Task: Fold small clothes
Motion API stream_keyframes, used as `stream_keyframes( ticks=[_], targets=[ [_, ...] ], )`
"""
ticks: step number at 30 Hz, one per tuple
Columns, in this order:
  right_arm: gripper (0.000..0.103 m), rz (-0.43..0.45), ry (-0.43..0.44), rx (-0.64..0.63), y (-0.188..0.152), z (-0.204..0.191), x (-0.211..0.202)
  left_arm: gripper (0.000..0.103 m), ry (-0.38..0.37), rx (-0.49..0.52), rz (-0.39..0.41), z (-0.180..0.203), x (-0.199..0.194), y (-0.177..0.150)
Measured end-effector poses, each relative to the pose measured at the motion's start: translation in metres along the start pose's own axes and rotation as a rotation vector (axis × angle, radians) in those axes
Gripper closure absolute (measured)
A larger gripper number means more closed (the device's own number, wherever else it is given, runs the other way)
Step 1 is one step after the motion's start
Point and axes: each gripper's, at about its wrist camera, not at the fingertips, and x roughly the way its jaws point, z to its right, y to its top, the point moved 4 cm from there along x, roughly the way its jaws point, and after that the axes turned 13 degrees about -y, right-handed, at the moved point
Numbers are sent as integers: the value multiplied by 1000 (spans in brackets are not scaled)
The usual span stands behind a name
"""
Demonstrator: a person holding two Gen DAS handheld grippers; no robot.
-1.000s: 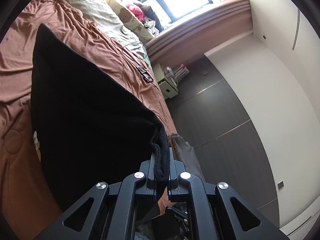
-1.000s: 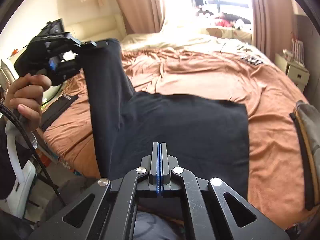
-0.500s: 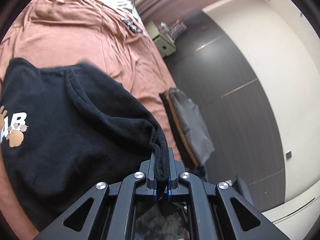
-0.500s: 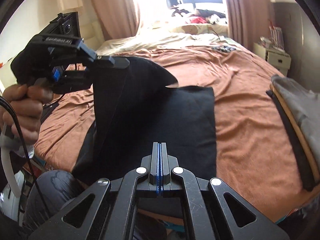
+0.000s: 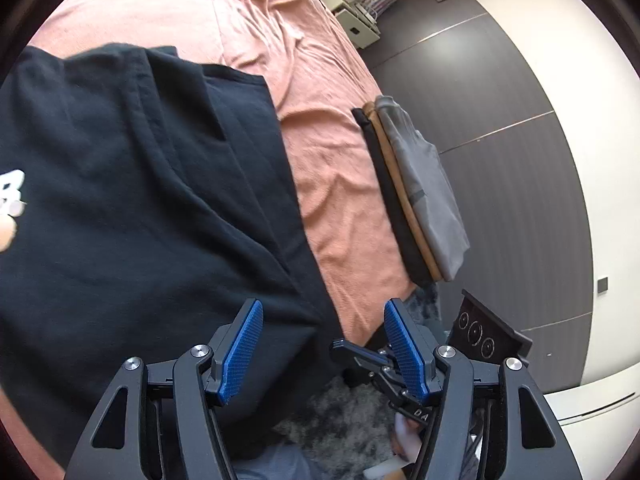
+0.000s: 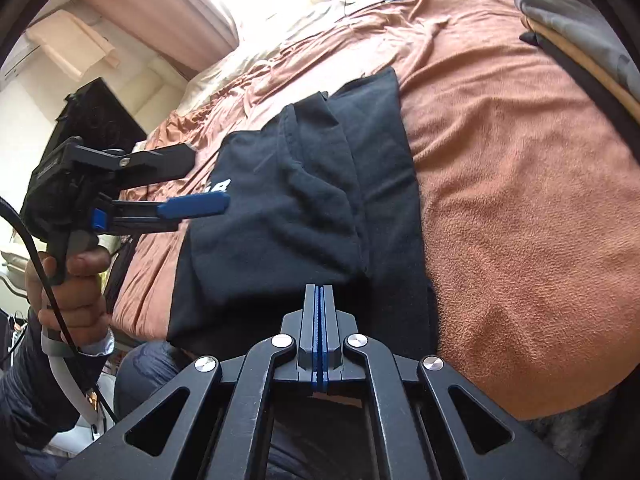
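The black garment (image 5: 152,200), its white print cut off, lies soft and creased on the terracotta bed (image 5: 340,208); left tool (image 5: 324,344) spread wide, right tool (image 6: 319,300) pressed together, empty.

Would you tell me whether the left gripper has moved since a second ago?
Yes. The left gripper came down from holding the black garment up over the bed, and opened.

1. The black shirt (image 5: 132,184) (image 6: 304,200) lies on the bed (image 5: 332,184) (image 6: 520,184), at its near edge.
2. One side is folded over the body, leaving creased, overlapping layers.
3. Part of a white print shows on its upper layer.
4. Its near hem hangs over the bed's edge.
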Motion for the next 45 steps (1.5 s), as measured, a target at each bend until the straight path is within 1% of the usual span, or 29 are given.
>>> stream_keyframes(
  ticks=[3, 5, 6, 7, 8, 9, 10, 11, 13, 17, 20, 22, 24, 28, 32, 34, 35, 37, 39, 41, 43, 44, 45],
  targets=[
    [103, -29, 40, 22, 6, 3, 11, 39, 43, 15, 21, -3, -10, 4],
    [103, -45, 50, 36, 8, 10, 21, 38, 75, 24, 36, -8, -14, 8],
    [100, -53, 51, 44, 7, 12, 24, 38, 94, 26, 45, -12, -21, 7],
    [95, -60, 59, 55, 8, 14, 27, 38, 109, 26, 51, -15, -24, 8],
    [79, -64, 73, 70, 9, 16, 29, 38, 123, 23, 59, -20, -30, 7],
    [60, -65, 89, 83, 10, 17, 30, 38, 131, 16, 70, -24, -37, 6],
    [55, -64, 112, 93, 7, 17, 30, 38, 138, 9, 79, -29, -41, 5],
    [53, -63, 124, 101, 8, 17, 31, 37, 144, 3, 90, -33, -48, 4],
    [53, -63, 124, 113, 11, 19, 34, 37, 161, -5, 108, -42, -63, -1],
    [53, -87, 164, 183, 13, 29, 41, 37, 188, -32, 142, -60, -86, -9],
    [53, -117, 189, 217, 9, 36, 41, 37, 195, -51, 164, -73, -100, -17],
    [53, -142, 188, 244, 3, 44, 40, 37, 206, -59, 172, -81, -108, -22],
    [53, -152, 210, 282, 1, 52, 40, 37, 215, -71, 175, -88, -113, -26],
    [53, -145, 235, 349, 5, 65, 46, 37, 227, -92, 183, -102, -119, -36],
    [54, -130, 228, 368, 15, 67, 55, 38, 242, -118, 172, -113, -122, -45],
    [54, -115, 223, 362, 19, 65, 56, 40, 244, -115, 162, -115, -123, -50],
    [54, -109, 225, 364, 22, 63, 58, 43, 249, -110, 155, -115, -123, -52],
    [57, -105, 230, 358, 25, 60, 60, 48, 257, -109, 131, -117, -121, -57],
    [63, -117, 243, 340, 29, 55, 64, 54, 266, -114, 107, -120, -119, -63],
    [66, -136, 261, 324, 31, 51, 69, 56, 279, -113, 82, -122, -115, -66],
    [70, -154, 249, 287, 35, 47, 74, 57, 288, -110, 60, -124, -111, -69],
    [77, -160, 227, 276, 37, 47, 77, 58, 288, -111, 52, -125, -109, -71],
    [87, -168, 201, 264, 39, 48, 79, 59, 288, -114, 47, -125, -108, -72]
  ],
)
